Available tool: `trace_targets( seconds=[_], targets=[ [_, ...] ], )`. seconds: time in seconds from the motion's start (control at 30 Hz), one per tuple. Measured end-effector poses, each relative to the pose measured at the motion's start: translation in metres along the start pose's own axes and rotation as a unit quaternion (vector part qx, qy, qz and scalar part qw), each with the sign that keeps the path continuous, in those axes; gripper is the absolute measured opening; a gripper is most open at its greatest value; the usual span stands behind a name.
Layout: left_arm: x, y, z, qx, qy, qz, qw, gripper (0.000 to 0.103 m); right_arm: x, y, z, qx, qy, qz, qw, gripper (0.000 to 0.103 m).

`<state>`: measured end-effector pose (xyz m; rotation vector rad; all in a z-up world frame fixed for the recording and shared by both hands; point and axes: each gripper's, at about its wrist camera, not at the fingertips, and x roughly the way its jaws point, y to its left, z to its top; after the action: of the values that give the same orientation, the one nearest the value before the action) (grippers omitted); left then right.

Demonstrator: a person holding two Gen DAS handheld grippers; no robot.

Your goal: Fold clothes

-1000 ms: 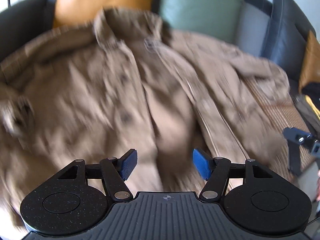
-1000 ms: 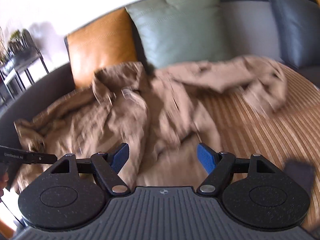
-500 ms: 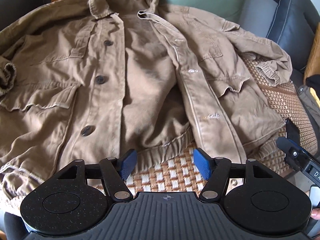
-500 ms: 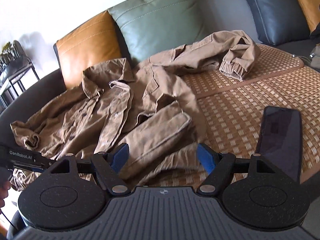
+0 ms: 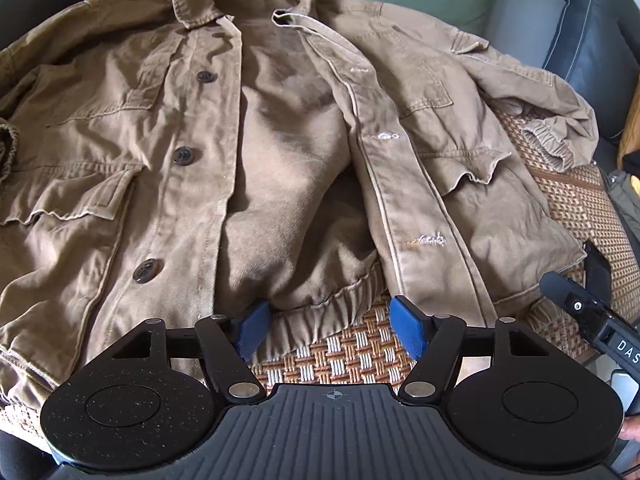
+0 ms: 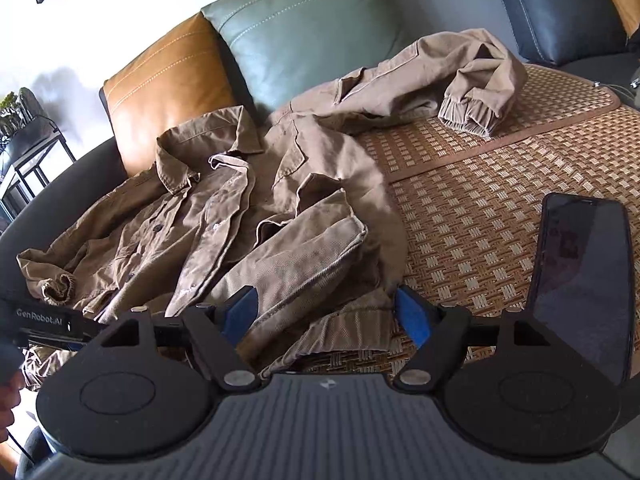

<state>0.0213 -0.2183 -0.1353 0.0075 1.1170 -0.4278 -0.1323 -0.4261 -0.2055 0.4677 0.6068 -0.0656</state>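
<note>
A brown button-up jacket (image 5: 280, 152) lies face up and unbuttoned on a woven mat (image 5: 344, 356), collar toward the sofa back. My left gripper (image 5: 330, 326) hovers open over the elastic hem at the jacket's middle, nothing between its blue pads. In the right wrist view the same jacket (image 6: 224, 232) spreads to the left, one sleeve (image 6: 452, 76) stretched out to the far right. My right gripper (image 6: 326, 314) stands open over the jacket's near right hem corner; cloth lies between the fingers but the pads do not press it. The right gripper's tip (image 5: 580, 308) shows in the left wrist view.
A dark phone (image 6: 580, 280) lies on the mat (image 6: 480, 216) just right of my right gripper. Orange (image 6: 168, 88), green (image 6: 304, 28) and dark blue (image 6: 560, 4) cushions line the sofa back. A plant stand (image 6: 24, 148) sits far left.
Both grippers have dropped closer to the jacket's lower hem. The jacket, blurred and moving a second ago, now lies still and flat. Jaws stayed wide.
</note>
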Motion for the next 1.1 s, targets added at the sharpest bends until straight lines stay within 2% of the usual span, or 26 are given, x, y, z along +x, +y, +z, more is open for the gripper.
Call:
trace_targets(
  seconds=[0.17,0.37,0.5,0.83,0.9,0.97,1.1],
  targets=[
    [0.002,-0.003,-0.001,0.022,0.000,0.004,0.9997,0.079,0.003,-0.005,-0.002,0.010,0.001,0.000,1.000,0.079],
    [0.004,-0.015,-0.011,0.113,0.003,0.025,0.9932,0.079,0.004,-0.010,-0.004,0.013,0.002,0.004,1.000,0.079],
    [0.009,-0.022,-0.017,0.153,-0.005,0.043,0.9873,0.079,0.003,-0.010,-0.001,0.015,0.000,0.005,1.000,0.079],
    [0.014,-0.028,-0.023,0.185,-0.014,0.057,0.9811,0.079,-0.007,-0.009,-0.003,0.014,0.003,-0.014,1.000,0.079],
    [0.014,-0.027,-0.023,0.182,-0.018,0.059,0.9813,0.076,-0.008,-0.011,-0.002,0.021,0.004,-0.015,1.000,0.079],
    [0.013,-0.026,-0.023,0.180,-0.023,0.063,0.9813,0.073,-0.013,-0.008,0.000,0.000,0.011,-0.016,1.000,0.078],
    [0.012,-0.024,-0.021,0.178,-0.027,0.068,0.9813,0.047,-0.021,0.004,-0.002,-0.083,0.040,-0.045,0.995,0.071]
  ],
)
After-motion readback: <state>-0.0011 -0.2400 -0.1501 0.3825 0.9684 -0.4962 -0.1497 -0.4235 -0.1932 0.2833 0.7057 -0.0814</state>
